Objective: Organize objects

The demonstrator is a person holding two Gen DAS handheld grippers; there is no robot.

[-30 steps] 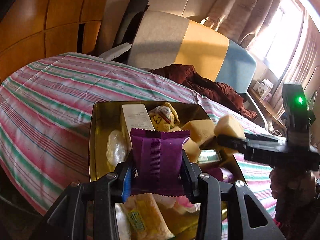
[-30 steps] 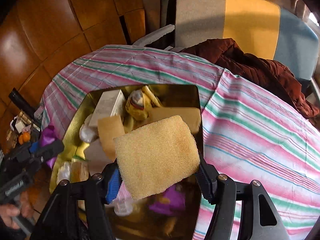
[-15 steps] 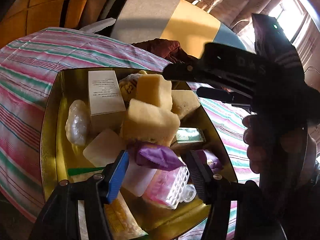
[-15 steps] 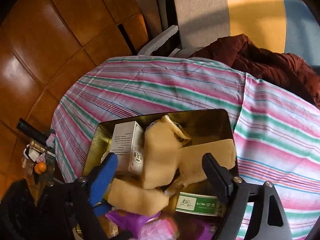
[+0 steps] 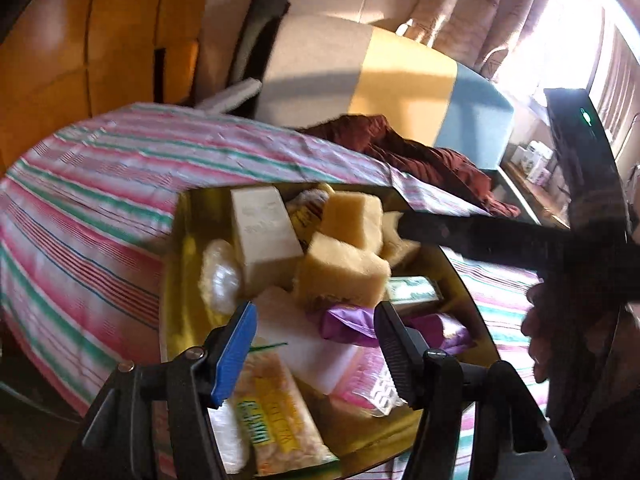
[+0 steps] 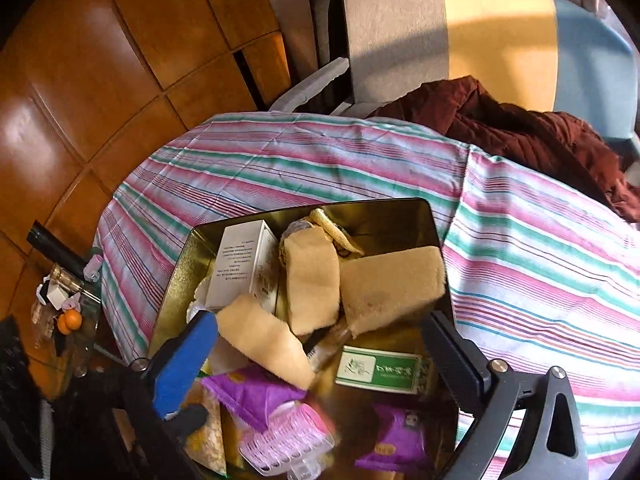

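A gold tin [image 5: 172,280] [image 6: 176,292] on the striped table holds several yellow sponges, a white box [image 5: 264,236] [image 6: 240,264], a green box [image 6: 378,370] and snack packets. My left gripper [image 5: 314,312] hangs open above the tin's near end. The purple packet [image 5: 344,324] [image 6: 252,394] lies loose in the tin below it. My right gripper [image 6: 320,320] hovers over the tin with its jaws opening and nothing between them. A big flat sponge [image 6: 392,284] rests against the tin's right wall. In the left wrist view the right gripper's black body crosses the right side, held by a hand [image 5: 536,320].
A pink-and-green striped cloth [image 6: 320,160] covers the round table. A dark red garment [image 6: 520,128] lies at its far edge, before a grey, yellow and blue chair back [image 5: 360,64]. A small glass side table [image 6: 64,312] with clutter stands low at the left.
The left gripper has let go of the purple packet, which now lies in the tin. The right gripper has released the big sponge into the tin. Both pairs of jaws have widened.
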